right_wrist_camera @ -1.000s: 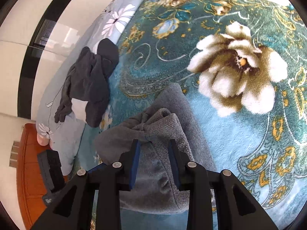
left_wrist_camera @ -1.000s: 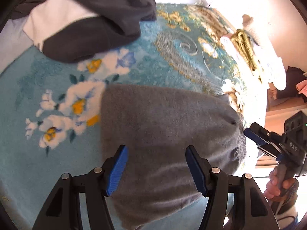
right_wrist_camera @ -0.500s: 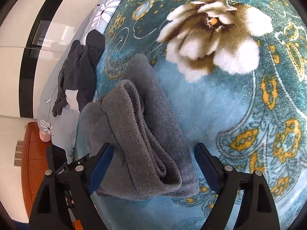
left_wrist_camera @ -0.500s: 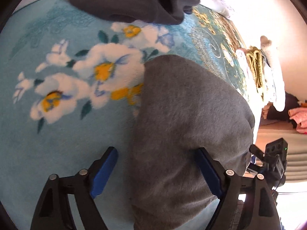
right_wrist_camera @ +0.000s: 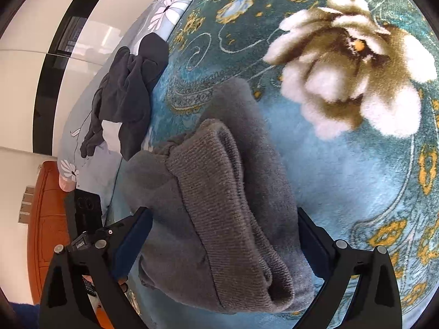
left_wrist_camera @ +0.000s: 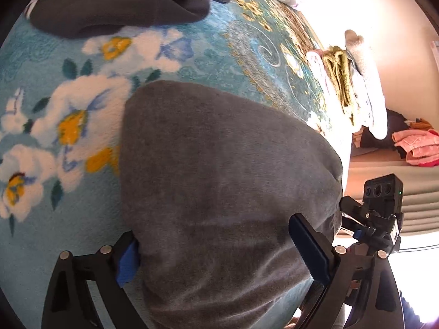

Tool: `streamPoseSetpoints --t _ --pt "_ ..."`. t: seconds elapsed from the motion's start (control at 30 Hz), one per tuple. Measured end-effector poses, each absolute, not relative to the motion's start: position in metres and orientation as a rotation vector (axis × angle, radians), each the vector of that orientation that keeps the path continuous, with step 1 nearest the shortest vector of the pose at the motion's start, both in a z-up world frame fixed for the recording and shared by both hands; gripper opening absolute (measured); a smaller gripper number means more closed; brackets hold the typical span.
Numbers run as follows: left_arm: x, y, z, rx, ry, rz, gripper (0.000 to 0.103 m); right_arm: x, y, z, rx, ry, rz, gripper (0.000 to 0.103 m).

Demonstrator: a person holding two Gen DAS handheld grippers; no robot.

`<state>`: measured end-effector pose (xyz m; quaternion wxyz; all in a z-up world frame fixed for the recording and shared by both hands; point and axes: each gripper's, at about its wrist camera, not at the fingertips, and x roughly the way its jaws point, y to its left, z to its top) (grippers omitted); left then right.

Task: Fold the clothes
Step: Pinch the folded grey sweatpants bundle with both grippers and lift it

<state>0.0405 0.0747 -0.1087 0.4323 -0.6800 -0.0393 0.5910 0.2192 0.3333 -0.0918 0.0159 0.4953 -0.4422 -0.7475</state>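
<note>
- Comparing with a second ago, the right gripper [right_wrist_camera: 225, 244] no longer pinches the ribbed edge; its fingers have spread wide and now straddle the folded grey knitted garment [right_wrist_camera: 219, 192], one finger on each side.
- The left gripper [left_wrist_camera: 216, 246] has also widened since then and moved closer over the garment [left_wrist_camera: 219, 178], so the cloth fills more of its view.
- Both grippers stand released, jaws wide apart and gripping nothing; the left gripper's blue pad [left_wrist_camera: 127, 260] touches the garment's edge, while the other finger lies against or just above the cloth.
- The right gripper's dark pads sit just beside the bundle's two sides; contact cannot be told.
- The garment lies on the teal flowered plush blanket [right_wrist_camera: 356, 164], folded into a thick, compact bundle with a ribbed hem on top and stacked layers showing at its near end.
- A crumpled dark grey garment [right_wrist_camera: 129, 93] lies well apart, at the blanket's far edge.
</note>
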Motion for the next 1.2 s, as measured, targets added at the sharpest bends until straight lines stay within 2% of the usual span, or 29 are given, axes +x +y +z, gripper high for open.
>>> streamPoseSetpoints --t 0.1,0.2,0.37,0.57,0.7,0.83,1.0,1.1,1.2 --pt "0.044 0.085 -0.107 -1.708 -0.026 1.491 0.097 0.216 0.327 -0.089 1.57 -1.304 -2.329 0.101" --pt "0.046 0.089 -0.109 -1.749 0.014 1.511 0.097 0.222 0.337 -0.094 1.564 -1.388 -2.302 0.097" --pt "0.049 0.097 -0.101 -1.794 0.091 1.563 0.093 0.233 0.352 -0.103 1.561 -1.569 -2.242 0.076" --pt "0.053 0.102 -0.096 -1.844 0.154 1.653 0.085 0.241 0.36 -0.106 1.545 -1.686 -2.182 0.058" --pt "0.058 0.106 -0.093 -1.859 0.205 1.702 0.083 0.241 0.361 -0.11 1.543 -1.741 -2.146 0.052" --pt "0.059 0.112 -0.089 -1.865 0.251 1.753 0.078 0.235 0.359 -0.104 1.562 -1.689 -2.153 0.046" --pt "0.074 0.121 -0.066 -1.753 0.378 1.845 0.048 0.237 0.359 -0.1 1.533 -1.664 -2.161 0.037" --pt "0.077 0.117 -0.055 -1.735 0.369 1.901 0.033 0.241 0.359 -0.097 1.495 -1.676 -2.164 0.034" --pt "0.084 0.116 -0.037 -1.688 0.338 1.931 0.026 0.247 0.359 -0.089 1.441 -1.676 -2.177 0.027"
